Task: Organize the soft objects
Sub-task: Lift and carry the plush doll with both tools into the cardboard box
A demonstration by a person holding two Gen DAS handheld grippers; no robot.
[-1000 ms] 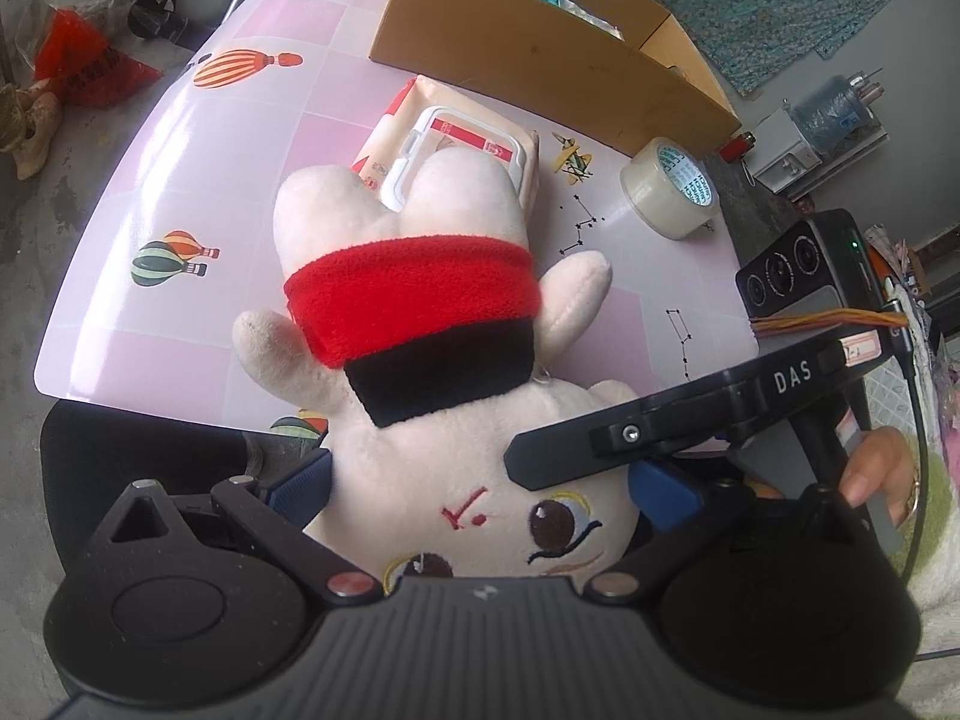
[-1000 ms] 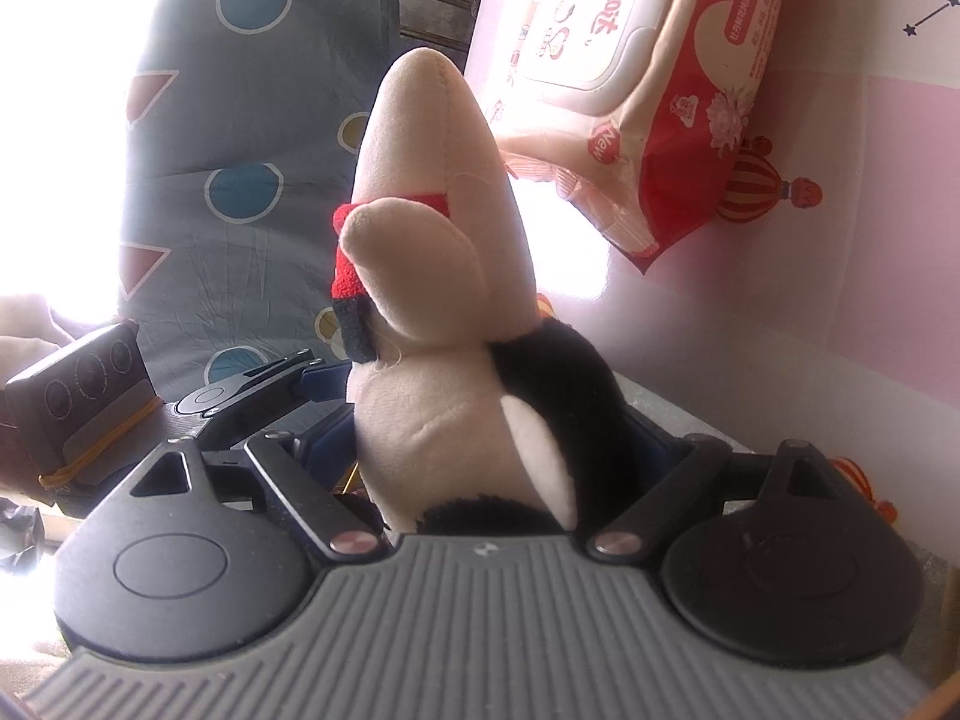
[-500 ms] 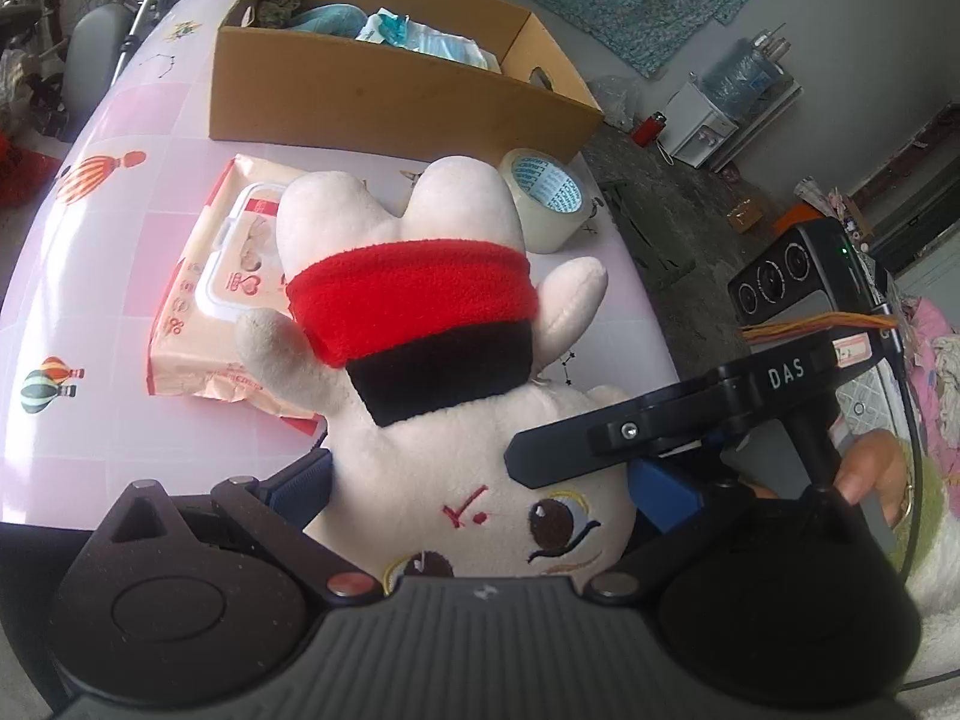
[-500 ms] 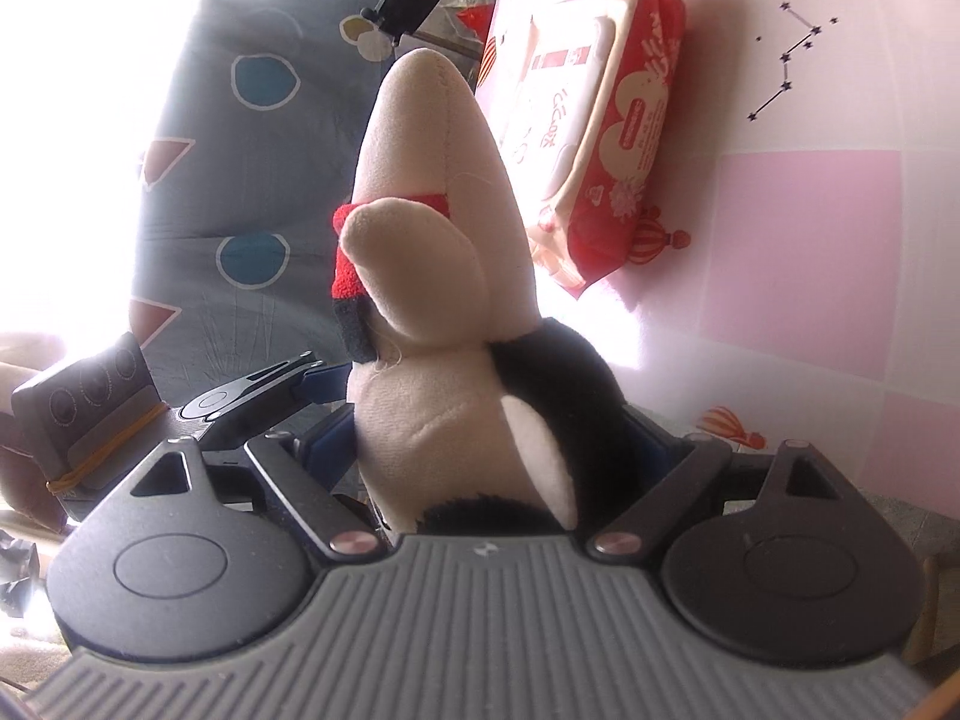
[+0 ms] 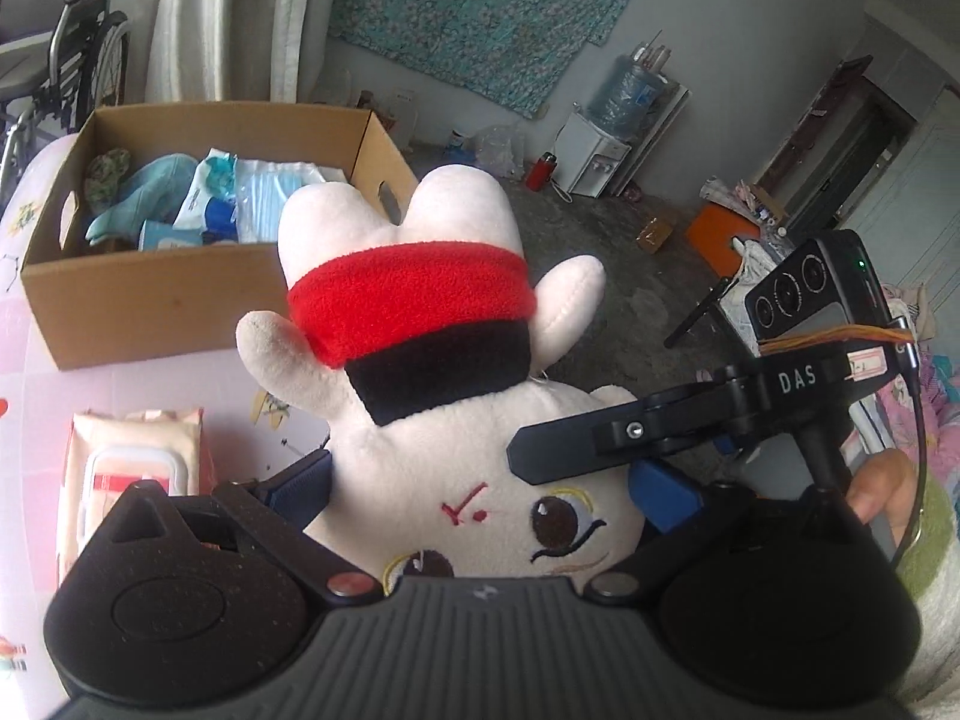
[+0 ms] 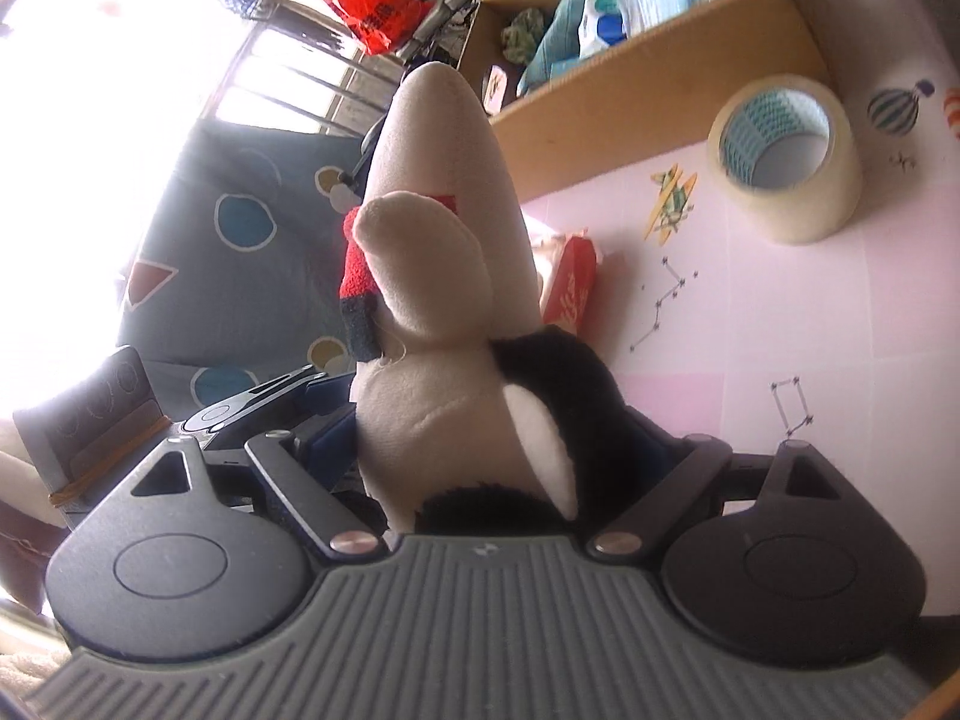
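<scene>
Cream plush doll with a red-and-black band [image 5: 420, 324] hung pinched between both grippers' jaws, left gripper [image 5: 480, 492] and right gripper [image 6: 498, 450], near the open cardboard box [image 5: 150, 294].

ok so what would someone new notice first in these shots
First the cream plush toy with its red and black band, filling the middle of both views, upside down and held between the fingers of both the left gripper and the right gripper. Behind it an open cardboard box of blue packets sits on the pink table, with a tape roll near the box and a wipes pack in front of it.
</scene>
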